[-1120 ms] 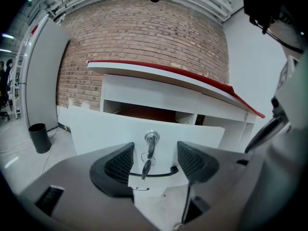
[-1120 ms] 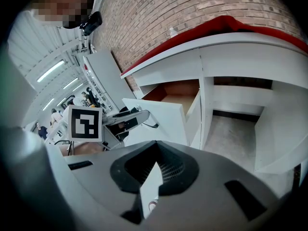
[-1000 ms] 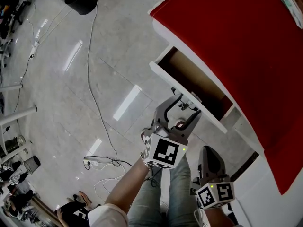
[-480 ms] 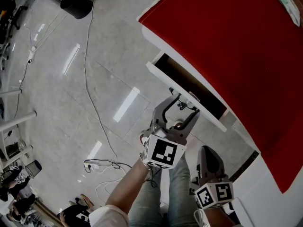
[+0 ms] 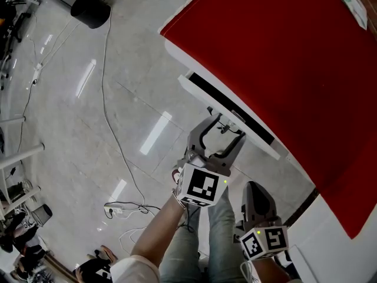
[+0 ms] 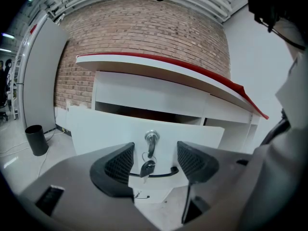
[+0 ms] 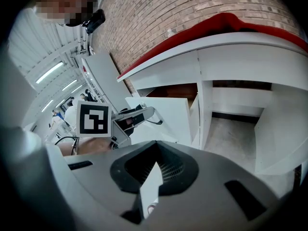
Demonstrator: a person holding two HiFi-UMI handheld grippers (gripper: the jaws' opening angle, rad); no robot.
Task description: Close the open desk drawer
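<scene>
The white desk with a red top [image 5: 283, 58] has its drawer [image 5: 203, 94] pushed almost fully in; only a thin dark slit shows above the drawer front. My left gripper [image 5: 224, 127] is open with its tips against that front. In the left gripper view the drawer front [image 6: 96, 129] fills the middle, and the lock with its key [image 6: 151, 139] and hanging key ring sits between the two open pads of my left gripper [image 6: 154, 160]. My right gripper [image 5: 254, 188] hangs lower, away from the desk, its jaws shut on nothing [image 7: 155, 165].
A black bin [image 5: 89, 9] stands on the grey tiled floor at the far left. A long cable [image 5: 109, 99] runs down to a power strip [image 5: 113, 204]. The person's jeans-clad legs are below the grippers. The desk's open knee space [image 7: 236, 124] lies right of the drawer.
The drawer has slid in under the red top, its brown inside no longer showing. My left gripper has moved forward with the drawer front. The right gripper has barely moved.
</scene>
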